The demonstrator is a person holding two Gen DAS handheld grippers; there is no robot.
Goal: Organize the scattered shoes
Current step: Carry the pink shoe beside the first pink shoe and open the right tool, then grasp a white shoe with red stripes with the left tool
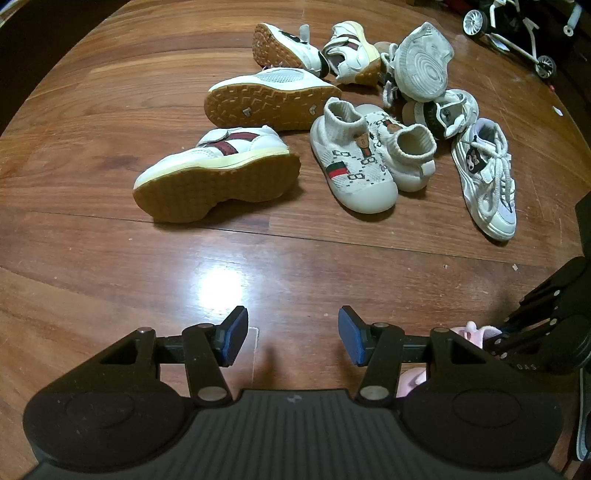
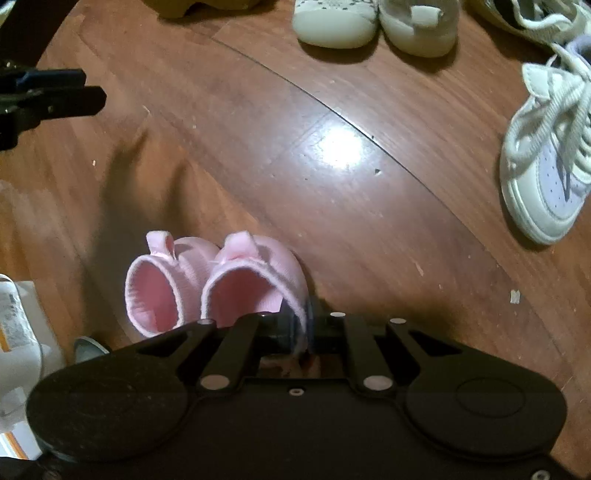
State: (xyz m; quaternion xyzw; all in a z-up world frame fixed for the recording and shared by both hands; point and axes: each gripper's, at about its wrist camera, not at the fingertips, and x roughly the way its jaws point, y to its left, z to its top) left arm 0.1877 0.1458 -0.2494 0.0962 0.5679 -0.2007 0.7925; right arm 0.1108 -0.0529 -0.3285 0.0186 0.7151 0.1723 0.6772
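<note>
Several white children's shoes lie in a heap on the wooden floor point(image 1: 92, 229): a striped sneaker on its side point(image 1: 221, 173), a tan-soled sneaker point(image 1: 273, 99), a pair of knit sock shoes point(image 1: 369, 155) and a laced sneaker point(image 1: 487, 177). My left gripper point(image 1: 293, 334) hovers open before them, nothing between its blue pads point(image 1: 236, 336). In the right wrist view, two pink bootees stand side by side. My right gripper point(image 2: 301, 325) is shut on the collar of the right pink bootee point(image 2: 269, 273); the left pink bootee point(image 2: 162, 288) stands beside it.
A white wheeled toy stroller point(image 1: 517, 33) stands at the far right. White packaging point(image 2: 18, 325) lies at the left edge of the right wrist view. My right gripper point(image 1: 546, 332) shows at the right edge of the left wrist view, the left one point(image 2: 44, 96) in the other.
</note>
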